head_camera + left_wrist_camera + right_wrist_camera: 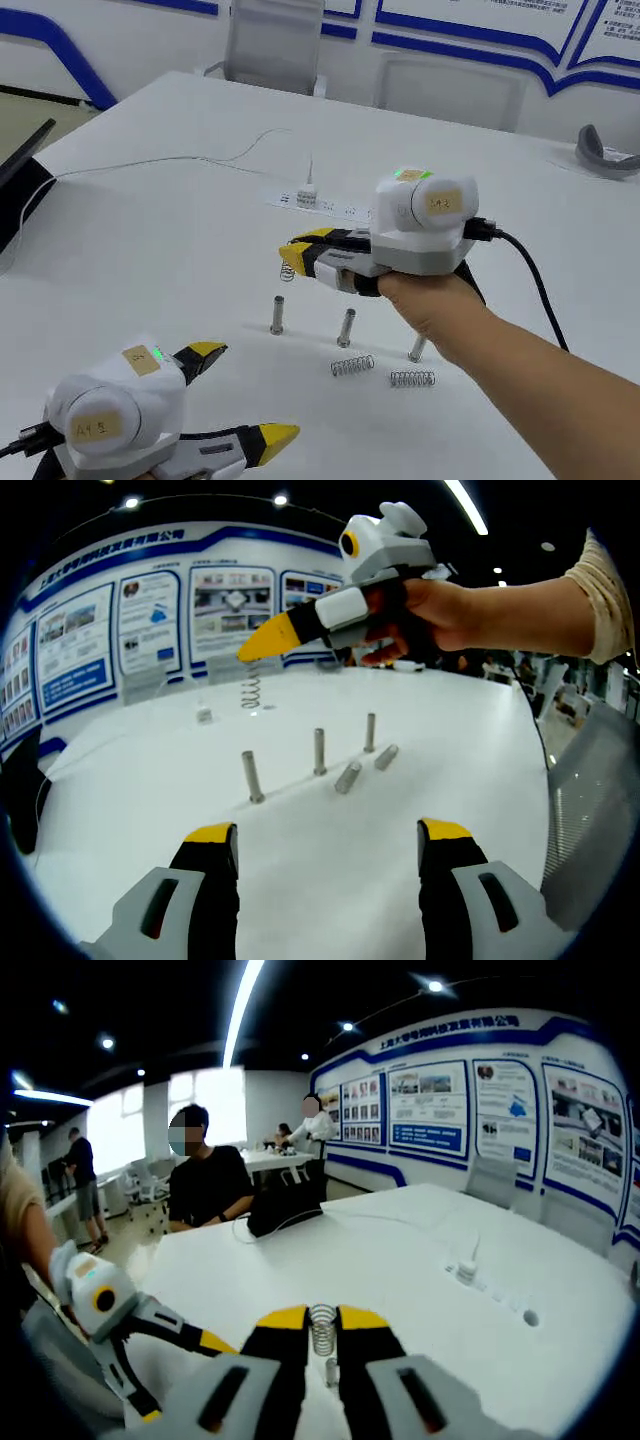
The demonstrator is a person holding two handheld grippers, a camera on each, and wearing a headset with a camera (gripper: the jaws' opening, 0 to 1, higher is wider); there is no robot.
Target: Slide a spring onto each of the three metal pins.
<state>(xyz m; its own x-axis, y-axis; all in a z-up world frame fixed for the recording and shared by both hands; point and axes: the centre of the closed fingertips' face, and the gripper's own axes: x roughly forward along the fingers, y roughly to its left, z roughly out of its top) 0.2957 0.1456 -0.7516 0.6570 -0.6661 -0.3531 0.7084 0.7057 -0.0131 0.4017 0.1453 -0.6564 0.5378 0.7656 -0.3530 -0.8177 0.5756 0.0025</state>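
Note:
Three upright metal pins stand in a row on the white table: left pin [277, 314], middle pin [346, 328], right pin [417, 348]. My right gripper [290, 258] is shut on a spring [287, 272] that hangs from its yellow tips, just above and behind the left pin. In the right gripper view the spring [321, 1328] is pinched between the shut jaws, with a pin [331, 1372] below it. Two loose springs [352, 365] [412, 378] lie in front of the pins. My left gripper [240, 395] is open and holds nothing, low at the near left.
A white cable with an adapter [307, 192] and a label strip lie behind the pins. Two chairs [272, 45] stand at the far edge. A dark screen [20, 180] is at the left and a grey band [603, 155] at the far right. People [205, 1180] sit beyond the table.

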